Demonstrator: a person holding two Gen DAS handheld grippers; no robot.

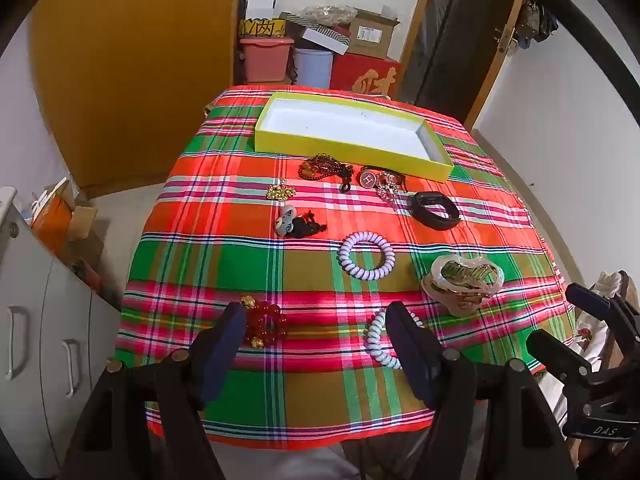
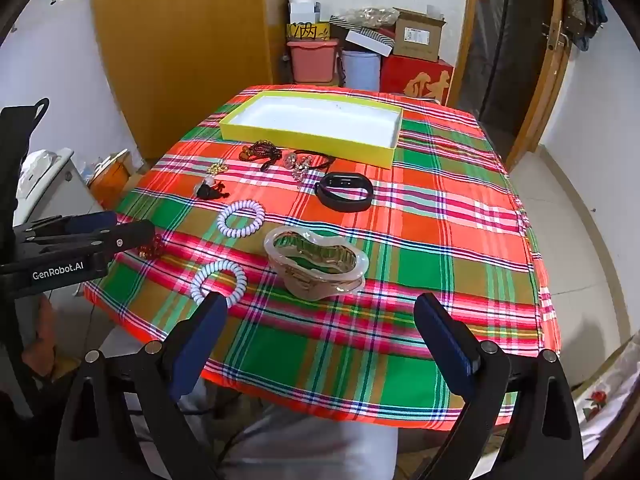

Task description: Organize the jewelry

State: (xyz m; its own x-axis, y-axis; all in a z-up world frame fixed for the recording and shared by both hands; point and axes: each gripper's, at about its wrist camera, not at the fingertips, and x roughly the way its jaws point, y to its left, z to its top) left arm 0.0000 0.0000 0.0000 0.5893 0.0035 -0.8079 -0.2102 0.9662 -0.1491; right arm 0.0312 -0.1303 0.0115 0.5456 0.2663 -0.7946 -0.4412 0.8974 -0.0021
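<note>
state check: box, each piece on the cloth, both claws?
Box: open, no lid, nothing inside.
Red bead bracelet: on cloth, partly behind left claw finger.
Near coil tie: flat, untouched.
Far coil tie: flat, untouched.
Hair claw clip: lying on its side.
Black band: closed loop, on cloth.
Dark bead necklace: heaped by box.
Left claw: open, holding nothing.
Right claw: open, holding nothing.

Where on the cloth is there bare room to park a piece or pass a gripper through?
Free: the right side of the tablecloth, right of the black band and hair claw; the near strip ahead of the right gripper; inside the yellow box. Crowded: just before the box's front wall, around the beaded necklaces.
</note>
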